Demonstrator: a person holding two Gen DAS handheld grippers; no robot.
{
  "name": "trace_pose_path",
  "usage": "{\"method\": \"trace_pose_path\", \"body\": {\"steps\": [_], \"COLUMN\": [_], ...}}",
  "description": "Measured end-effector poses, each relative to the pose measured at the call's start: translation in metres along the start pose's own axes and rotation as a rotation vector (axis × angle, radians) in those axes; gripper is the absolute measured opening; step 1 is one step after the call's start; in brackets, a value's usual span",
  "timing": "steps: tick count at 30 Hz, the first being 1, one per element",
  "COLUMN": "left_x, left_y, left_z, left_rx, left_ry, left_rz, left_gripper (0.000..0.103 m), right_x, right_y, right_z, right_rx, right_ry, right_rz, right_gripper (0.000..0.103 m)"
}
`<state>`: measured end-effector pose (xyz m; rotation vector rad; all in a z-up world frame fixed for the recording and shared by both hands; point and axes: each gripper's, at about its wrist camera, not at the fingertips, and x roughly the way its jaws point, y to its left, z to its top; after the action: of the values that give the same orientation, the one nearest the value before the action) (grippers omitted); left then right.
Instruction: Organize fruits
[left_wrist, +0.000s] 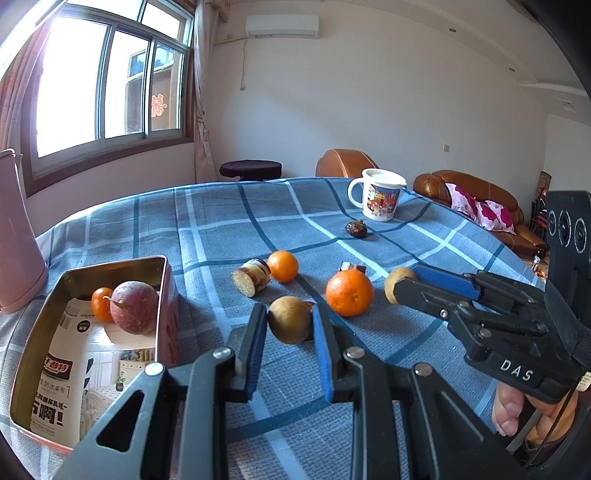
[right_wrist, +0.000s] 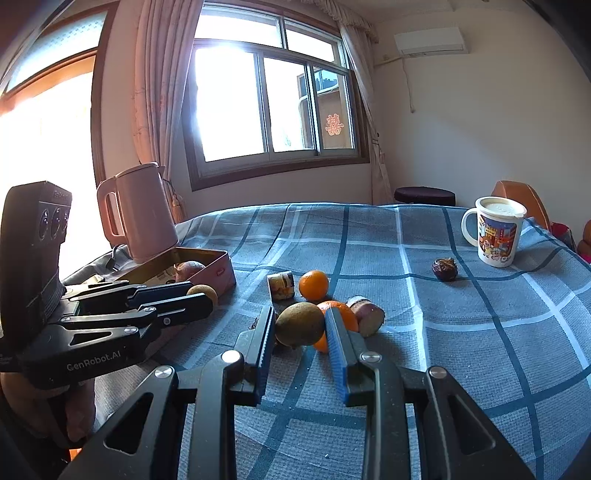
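Right gripper (right_wrist: 301, 332): black fingers with blue pads, closed on a brownish-green round fruit (right_wrist: 300, 328).
Left gripper (right_wrist: 207, 293): reaches in from the left, its tips at a small tan round fruit (right_wrist: 203, 291).
Behind: a large orange citrus fruit (right_wrist: 341, 312), a smaller orange one (right_wrist: 313, 284), a cut sweet potato piece (right_wrist: 369, 314).
Tin: open pink metal box (right_wrist: 221, 273), a purple fruit (right_wrist: 189, 268) inside.
Far right: white cartoon-printed mug (right_wrist: 495, 230) on the blue checked tablecloth (right_wrist: 480, 332).

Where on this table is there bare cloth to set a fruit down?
The widest bare cloth is on the right, between the fruit pile and the mug, with only a dark dried fruit near the mug. The far strip beyond the kettle and tin is also free. It's crowded mid-table around the oranges and the two brown fruits.
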<state>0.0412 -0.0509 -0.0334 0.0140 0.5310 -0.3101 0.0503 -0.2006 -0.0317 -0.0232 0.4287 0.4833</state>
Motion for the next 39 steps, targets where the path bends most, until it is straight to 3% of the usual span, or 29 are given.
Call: {"method": "trace_pose_path", "body": {"steps": [39], "left_x": [-0.023], "left_y": [-0.001], "left_z": [-0.002], "left_rx": [0.002], "left_ry": [-0.117], "left_rz": [0.049], "left_gripper": [0.027], "right_x": [-0.019], "right_y": [0.005], "right_z": [-0.002], "right_rx": [-0.027], "right_ry": [-0.107], "right_rz": [-0.006], "right_gripper": [0.030]}}
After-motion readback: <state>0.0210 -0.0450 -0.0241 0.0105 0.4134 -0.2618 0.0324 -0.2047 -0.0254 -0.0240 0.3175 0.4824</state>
